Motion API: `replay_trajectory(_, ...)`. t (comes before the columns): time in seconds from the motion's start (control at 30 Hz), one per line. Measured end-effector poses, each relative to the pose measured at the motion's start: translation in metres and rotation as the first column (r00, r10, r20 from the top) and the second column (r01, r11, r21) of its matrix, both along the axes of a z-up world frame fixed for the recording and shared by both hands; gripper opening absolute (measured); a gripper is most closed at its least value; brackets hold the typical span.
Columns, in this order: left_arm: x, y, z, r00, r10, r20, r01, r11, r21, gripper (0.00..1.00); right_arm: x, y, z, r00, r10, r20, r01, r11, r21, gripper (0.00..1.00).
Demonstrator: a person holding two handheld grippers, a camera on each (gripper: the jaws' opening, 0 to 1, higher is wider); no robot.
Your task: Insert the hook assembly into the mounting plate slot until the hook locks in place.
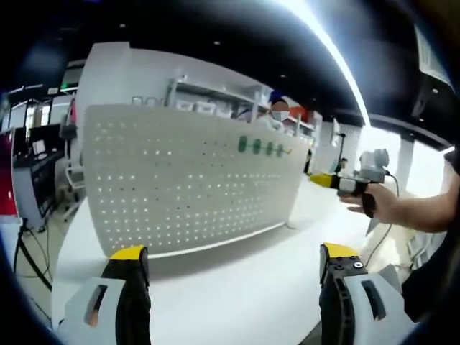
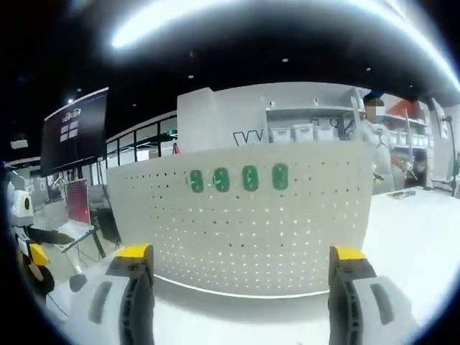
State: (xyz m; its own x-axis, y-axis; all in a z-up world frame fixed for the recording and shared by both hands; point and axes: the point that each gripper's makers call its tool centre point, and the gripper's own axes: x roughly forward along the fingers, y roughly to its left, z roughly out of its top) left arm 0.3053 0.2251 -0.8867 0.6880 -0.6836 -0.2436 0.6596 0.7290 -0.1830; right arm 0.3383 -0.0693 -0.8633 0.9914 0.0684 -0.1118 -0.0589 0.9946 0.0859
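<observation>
Both grippers' jaws apart, empty: left gripper (image 1: 233,262) and right gripper (image 2: 243,262) at frame bottom. White pegboard (image 2: 244,223) centre, four green hooks (image 2: 236,178) upper row.

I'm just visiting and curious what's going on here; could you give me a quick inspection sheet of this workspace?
Surface: white table, bare in front of the board.
Job's things: white pegboard standing upright; four green hooks in a row near its top.
Clutter: nothing seen.
Grippers: left gripper and right gripper, jaws wide apart, holding nothing.
Cables: dark cable hanging below a person's hand.
Surroundings: shelving with bins, dark ceiling, lights.
</observation>
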Motion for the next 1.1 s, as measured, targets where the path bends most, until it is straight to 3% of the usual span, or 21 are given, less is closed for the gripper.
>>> replay_trajectory(0.27,-0.008,0.002,-0.005,1.000,-0.001,-0.015,0.001,1.000,0.003,1.00,-0.023,0.014,-0.017,0.999,0.016,-0.043,-0.017,0.999,-0.038,1.00)
replay_trajectory(0.67,-0.019,0.002,-0.006,1.000,-0.010,-0.022,0.010,1.000,0.012,1.00,-0.056,0.033,-0.039,0.994,0.060,-0.091,-0.059,0.998,0.014,1.00)
replay_trajectory(0.83,-0.022,0.004,-0.008,1.000,-0.004,-0.030,0.004,1.000,0.006,1.00,-0.067,0.044,-0.052,0.991,0.071,-0.116,-0.064,0.996,0.068,1.00)
replay_trajectory(1.1,-0.028,0.002,-0.016,0.999,-0.011,-0.051,0.012,1.000,0.007,1.00,-0.085,0.051,-0.067,0.982,0.090,-0.163,-0.080,0.994,0.069,1.00)
